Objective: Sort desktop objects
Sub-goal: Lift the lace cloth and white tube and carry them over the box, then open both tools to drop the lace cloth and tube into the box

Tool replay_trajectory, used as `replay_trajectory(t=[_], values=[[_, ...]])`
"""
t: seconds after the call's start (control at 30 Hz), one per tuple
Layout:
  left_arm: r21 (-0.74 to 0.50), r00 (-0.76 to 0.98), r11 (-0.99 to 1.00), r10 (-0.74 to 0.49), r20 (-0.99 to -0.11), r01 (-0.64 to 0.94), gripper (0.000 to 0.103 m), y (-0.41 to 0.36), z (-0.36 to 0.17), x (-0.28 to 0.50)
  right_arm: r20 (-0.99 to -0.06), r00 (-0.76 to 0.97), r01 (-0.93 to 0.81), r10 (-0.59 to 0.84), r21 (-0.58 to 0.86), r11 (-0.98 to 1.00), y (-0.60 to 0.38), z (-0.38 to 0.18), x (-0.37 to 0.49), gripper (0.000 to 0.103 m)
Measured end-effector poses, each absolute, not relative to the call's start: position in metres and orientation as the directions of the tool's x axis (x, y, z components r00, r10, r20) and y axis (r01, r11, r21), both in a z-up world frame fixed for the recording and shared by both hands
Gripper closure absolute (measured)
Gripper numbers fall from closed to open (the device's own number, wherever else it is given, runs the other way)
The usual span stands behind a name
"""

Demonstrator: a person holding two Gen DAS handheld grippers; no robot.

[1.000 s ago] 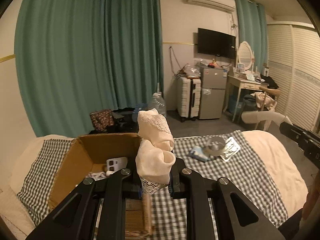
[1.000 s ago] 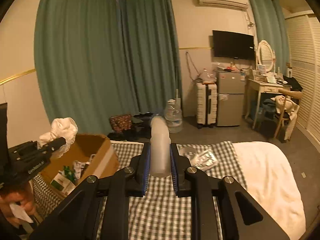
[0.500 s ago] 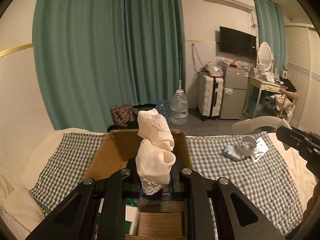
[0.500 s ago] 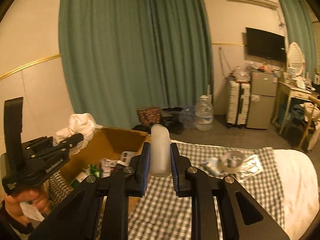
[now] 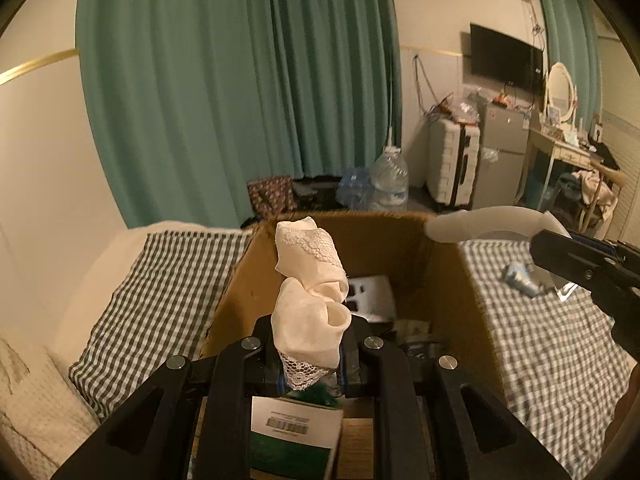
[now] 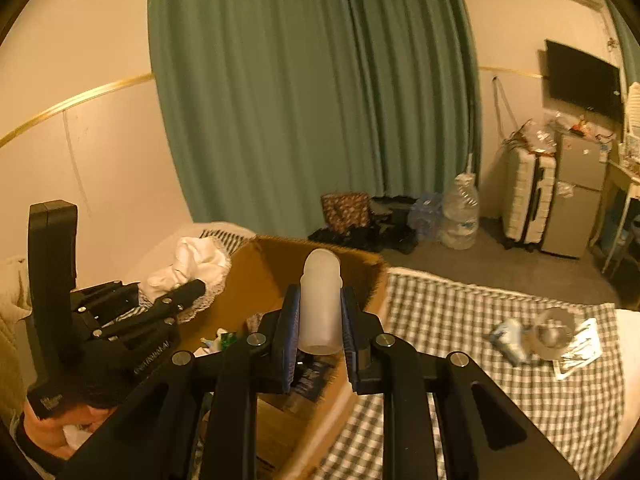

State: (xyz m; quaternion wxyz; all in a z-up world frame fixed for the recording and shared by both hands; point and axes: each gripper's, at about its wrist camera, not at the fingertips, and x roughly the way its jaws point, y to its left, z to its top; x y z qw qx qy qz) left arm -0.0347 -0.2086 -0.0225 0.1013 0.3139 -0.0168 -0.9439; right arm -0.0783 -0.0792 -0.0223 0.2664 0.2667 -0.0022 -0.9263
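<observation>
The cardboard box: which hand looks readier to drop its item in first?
Probably the left. The left gripper holds the lace cloth directly above the open cardboard box. The right gripper, holding the frosted bottle, sits over the box's right edge.

One box (image 5: 448,264), two tools (image 5: 310,354) (image 6: 320,336).

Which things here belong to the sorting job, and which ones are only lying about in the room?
Job:
- cream lace-trimmed cloth, in left gripper
- frosted white plastic bottle, in right gripper
- open brown cardboard box
- small packets on checked blanket

Lying about:
- white ribbed suitcase
- large clear water jug
- black wall television
</observation>
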Motion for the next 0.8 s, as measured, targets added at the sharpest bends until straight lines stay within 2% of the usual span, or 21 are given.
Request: replay_trajectory(t=[0.4,0.47,0.5,0.53,0.57,0.6,0.63,0.7,0.8], values=[[0.115,-0.709,-0.979,-0.202,-0.675,0.169,0.083,-0.224,-0.068,-0.055,-0.582,-0.628,0.555,-0.517,0.131,-0.822,-0.125,-0.072,-0.106,0.083],[0.120,-0.704,-0.979,-0.200,-0.681,0.163,0.072,-0.223,-0.071,-0.056,-0.596,-0.619,0.555,-0.512,0.130,-0.822,-0.127,-0.078,-0.109,0.080],[0.118,-0.704,-0.980,-0.198,-0.682,0.161,0.061,-0.222,-0.071,-0.056,-0.603,-0.617,0.552,-0.505,0.126,-0.824,-0.128,-0.080,-0.110,0.080],[0.116,-0.706,-0.980,-0.198,-0.681,0.163,0.048,-0.222,-0.070,-0.055,-0.609,-0.619,0.546,-0.496,0.120,-0.829,-0.130,-0.082,-0.111,0.076],[0.113,-0.709,-0.980,-0.198,-0.677,0.166,0.040,-0.222,-0.068,-0.054,-0.609,-0.625,0.539,-0.488,0.116,-0.834,-0.129,-0.083,-0.111,0.059],[0.108,-0.712,-0.980,-0.197,-0.674,0.169,0.037,-0.223,-0.066,-0.053,-0.605,-0.633,0.530,-0.482,0.114,-0.840,-0.129,-0.082,-0.111,0.038],[0.103,-0.717,-0.980,-0.196,-0.669,0.173,0.028,-0.224,-0.063,-0.052,-0.597,-0.641,0.526,-0.482,0.115,-0.843,-0.127,-0.081,-0.110,0.032],[0.097,-0.729,-0.979,-0.200,-0.654,0.181,0.022,-0.225,-0.057,-0.051,-0.581,-0.662,0.510,-0.473,0.112,-0.853,-0.122,-0.076,-0.107,0.030],[0.096,-0.741,-0.979,-0.201,-0.641,0.182,0.022,-0.222,-0.048,-0.048,-0.563,-0.687,0.486,-0.460,0.114,-0.867,-0.114,-0.065,-0.102,0.030]])
